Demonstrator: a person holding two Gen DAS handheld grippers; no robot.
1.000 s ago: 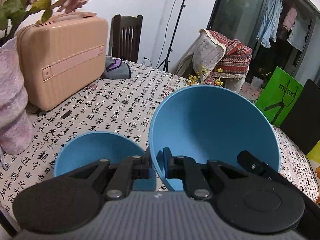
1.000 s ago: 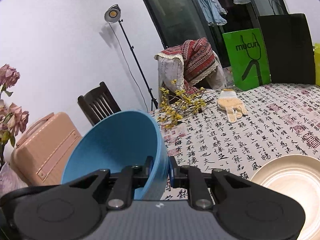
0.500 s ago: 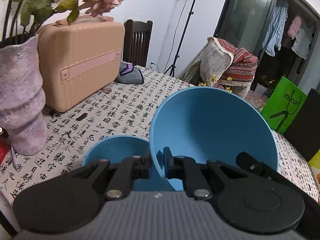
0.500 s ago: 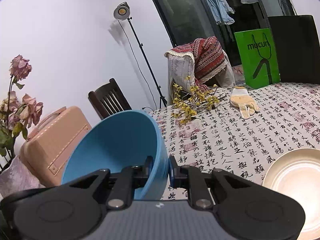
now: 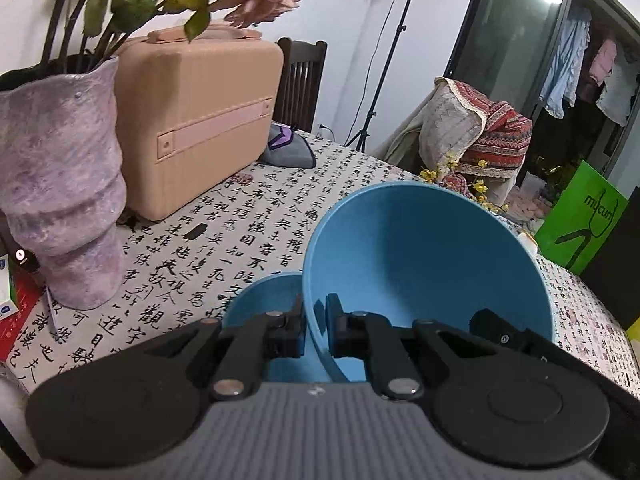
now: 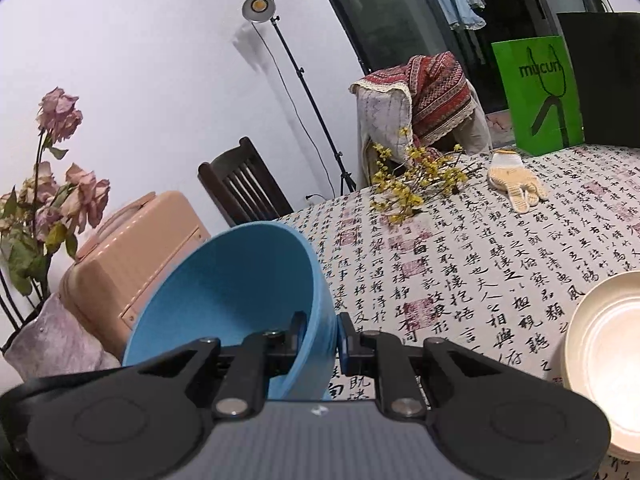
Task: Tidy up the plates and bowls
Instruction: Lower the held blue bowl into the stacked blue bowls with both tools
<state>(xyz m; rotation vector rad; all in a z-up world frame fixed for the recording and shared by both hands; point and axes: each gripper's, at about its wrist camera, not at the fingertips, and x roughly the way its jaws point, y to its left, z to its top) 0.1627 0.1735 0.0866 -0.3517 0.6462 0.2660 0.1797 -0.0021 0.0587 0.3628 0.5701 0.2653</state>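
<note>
Blue bowl (image 5: 424,264) — rim clamped by both grippers

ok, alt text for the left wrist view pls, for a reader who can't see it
The left gripper is clamped on the rim of a tilted blue bowl, with a second blue bowl lower and to its left. Beyond lie a calligraphy-print tablecloth, a purple vase of wilted flowers and a peach suitcase.
</note>
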